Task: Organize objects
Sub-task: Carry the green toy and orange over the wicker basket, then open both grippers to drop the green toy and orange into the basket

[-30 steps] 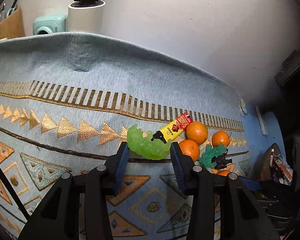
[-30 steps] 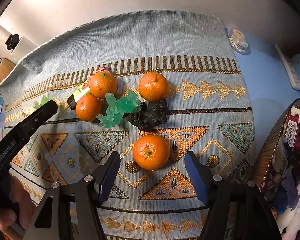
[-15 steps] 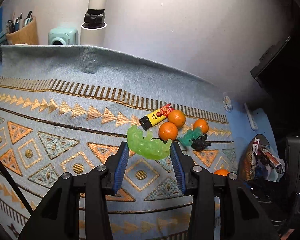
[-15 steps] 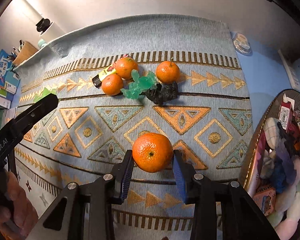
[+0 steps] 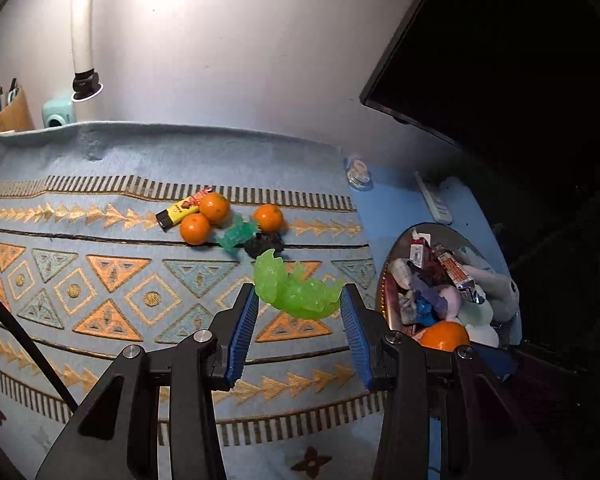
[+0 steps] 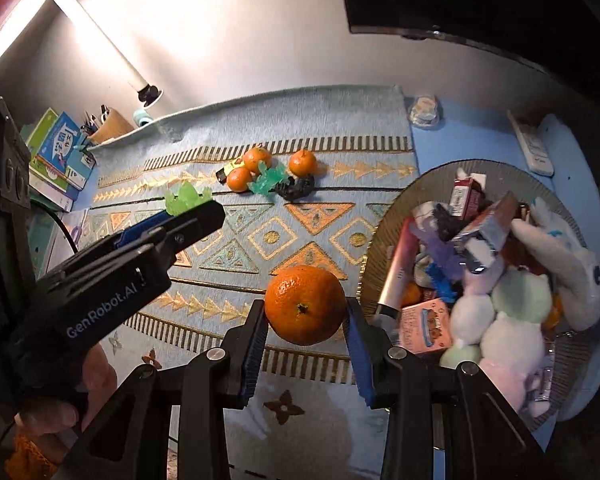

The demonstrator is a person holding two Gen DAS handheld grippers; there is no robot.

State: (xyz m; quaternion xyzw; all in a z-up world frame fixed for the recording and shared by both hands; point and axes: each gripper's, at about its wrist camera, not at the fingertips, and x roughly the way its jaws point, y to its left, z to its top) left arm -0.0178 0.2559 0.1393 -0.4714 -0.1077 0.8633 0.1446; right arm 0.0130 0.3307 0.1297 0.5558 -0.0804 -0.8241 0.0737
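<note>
L gripper [image 5: 300, 316] pinches a translucent green toy [image 5: 296, 290] betw its blue pads, held up off the cloth, w/ the toy's spiky edge sticking up past the fingertips. In the R wrist view the same gripper comes in from the left side, toy poking out above its tip, and a person's hand [image 6: 56, 404] wraps the handle low at the left.

R gripper [image 6: 306, 334] is clamped on a mandarin [image 6: 305, 305], pads pressing both sides, fruit lifted clear of the cloth, stem end facing the camera.

Just right of the held mandarin sits a round basket [image 6: 384, 220], crammed w/ plush toys [image 6: 512, 320], small cartons and a pink tube [image 6: 396, 276]. It stands on the blue surface [image 6: 452, 144] at the cloth's right edge.

Patterned blue-and-gold cloth [image 6: 260, 240] covers most of the surface. Near its far band lies the rest of the pile: three mandarins [image 5: 216, 208], a yellow tube [image 5: 180, 212] touching two of them, a teal toy [image 5: 238, 234] and a black toy [image 5: 266, 244] right beside it.

Far left corner: pen cup [image 6: 108, 126], books [image 6: 56, 152], lamp base [image 6: 150, 94]. Dark monitor [image 5: 500, 60] at the upper right. White remote [image 6: 534, 148] and a small clear container [image 6: 424, 110] on the blue surface past the basket.
</note>
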